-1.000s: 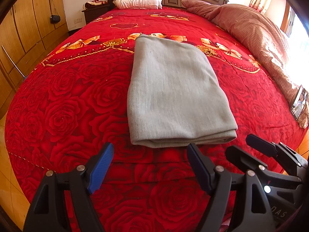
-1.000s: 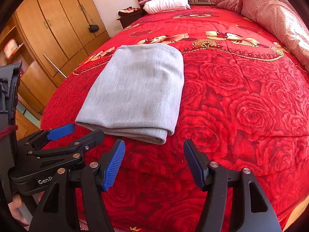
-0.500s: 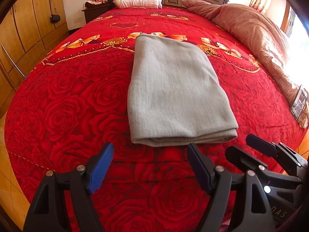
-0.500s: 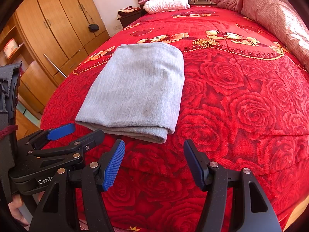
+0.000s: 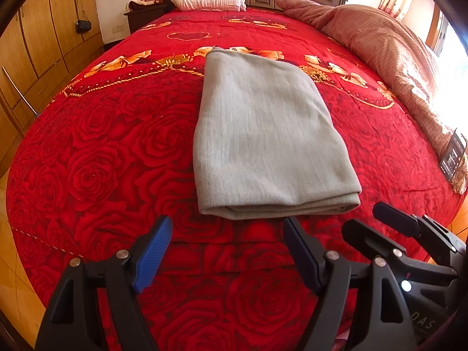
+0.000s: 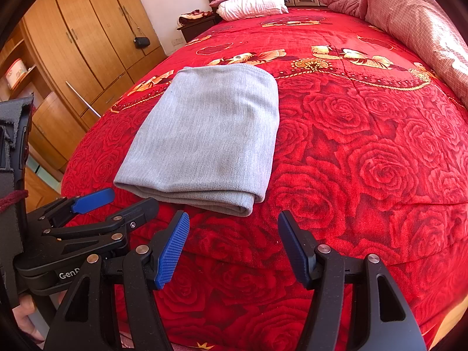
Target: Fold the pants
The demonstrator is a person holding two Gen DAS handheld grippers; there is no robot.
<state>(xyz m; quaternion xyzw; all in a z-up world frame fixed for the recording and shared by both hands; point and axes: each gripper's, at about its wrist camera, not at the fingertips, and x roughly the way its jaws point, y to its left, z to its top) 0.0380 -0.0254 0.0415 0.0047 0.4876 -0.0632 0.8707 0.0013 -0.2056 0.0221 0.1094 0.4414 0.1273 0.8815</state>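
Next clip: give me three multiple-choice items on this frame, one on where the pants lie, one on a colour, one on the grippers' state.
1. Where do the pants lie?
A. on the red bedspread
B. on the pillows
C. on the floor

2. What colour are the pants?
A. black
B. grey
C. pink

3. How do the left gripper and right gripper stand?
A. both shut on the pants
B. one holding the pants
C. both open, clear of the pants

Key: 1 A, they rest flat on the rose-print cover; 2 B, the cloth is plain grey in both views; 3 C, red cover shows between each pair of fingers, short of the folded edge.
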